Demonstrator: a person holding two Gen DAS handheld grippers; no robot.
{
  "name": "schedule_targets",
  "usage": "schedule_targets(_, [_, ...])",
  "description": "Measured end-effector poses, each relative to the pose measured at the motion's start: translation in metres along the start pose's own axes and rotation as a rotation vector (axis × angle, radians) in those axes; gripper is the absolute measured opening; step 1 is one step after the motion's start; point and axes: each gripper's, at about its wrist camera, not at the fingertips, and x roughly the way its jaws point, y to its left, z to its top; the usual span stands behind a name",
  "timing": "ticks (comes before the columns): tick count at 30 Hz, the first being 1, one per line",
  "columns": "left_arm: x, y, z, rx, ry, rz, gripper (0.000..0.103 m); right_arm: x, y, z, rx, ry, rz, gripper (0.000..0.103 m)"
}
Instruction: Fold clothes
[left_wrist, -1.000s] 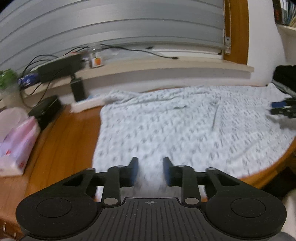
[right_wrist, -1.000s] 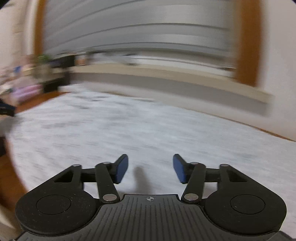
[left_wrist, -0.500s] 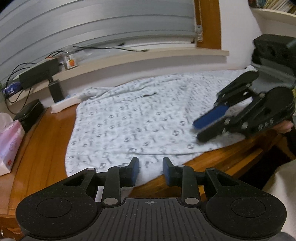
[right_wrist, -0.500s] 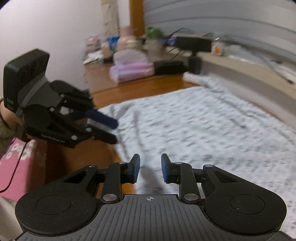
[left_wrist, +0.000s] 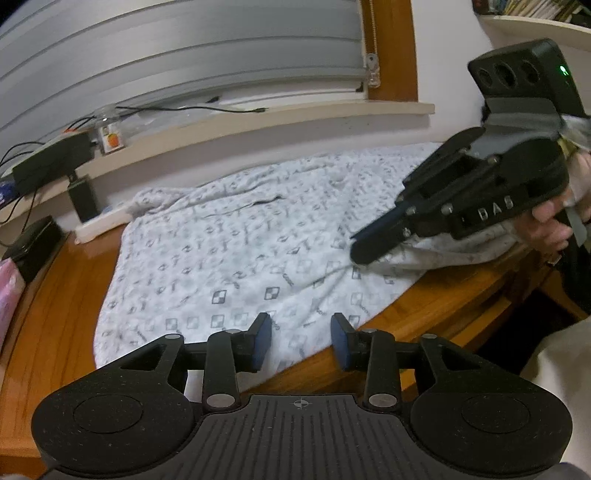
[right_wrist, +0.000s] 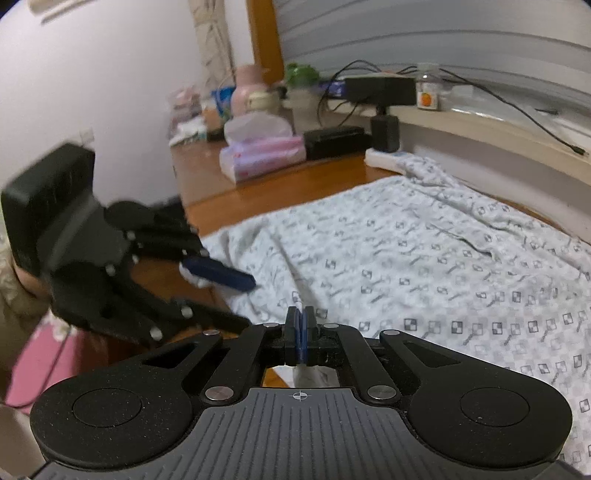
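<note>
The right gripper is clenched, blue pads pressed together with the near hem of the patterned garment pinched between them; pale cloth shows just below the jaws in the right wrist view. In the left wrist view it sits at the right of the frame, its tips on a raised fold of cloth. The left gripper hovers at the garment's near edge with its jaws opening — cloth lies under the gap, but the pads do not press it. The garment spreads flat over the wooden tabletop, filling the frame's centre. Bare wood runs along the left and lower right. Upper left, a window ledge carries a black box and cables — pink tissue packs lie on the wood beyond the cloth.
</note>
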Motion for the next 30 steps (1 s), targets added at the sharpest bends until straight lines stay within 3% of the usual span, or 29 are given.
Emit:
schedule_targets(2, [0.004, -0.001, 0.001, 0.001, 0.003, -0.007, 0.039, 0.000, -0.003, 0.001, 0.010, 0.000, -0.012, 0.001])
schedule_targets(4, [0.007, -0.002, 0.001, 0.002, 0.011, -0.014, 0.030, 0.002, -0.008, 0.000, 0.034, 0.004, -0.004, 0.001])
schedule_targets(6, [0.007, -0.002, 0.002, 0.000, 0.021, -0.006, 0.000, 0.004, -0.010, -0.001, 0.043, 0.012, -0.001, 0.001])
schedule_targets(13, [-0.046, 0.002, 0.007, -0.043, -0.013, -0.015, 0.000, -0.005, -0.006, -0.001, 0.064, -0.011, 0.036, 0.007])
schedule_targets(17, [-0.057, -0.004, 0.002, -0.022, 0.042, -0.024, 0.001, -0.015, -0.010, -0.007, 0.068, -0.020, 0.014, 0.015])
schedule_targets(21, [-0.057, -0.003, -0.004, -0.023, 0.091, -0.026, 0.009, -0.030, -0.024, -0.022, 0.090, -0.023, -0.042, 0.024])
schedule_targets(27, [-0.053, 0.012, 0.004, -0.063, 0.052, 0.023, 0.028, -0.077, -0.049, -0.054, 0.130, -0.056, -0.169, 0.032])
schedule_targets(30, [-0.037, 0.013, 0.015, -0.064, 0.043, 0.014, 0.028, -0.106, -0.063, -0.074, 0.148, -0.067, -0.253, 0.033])
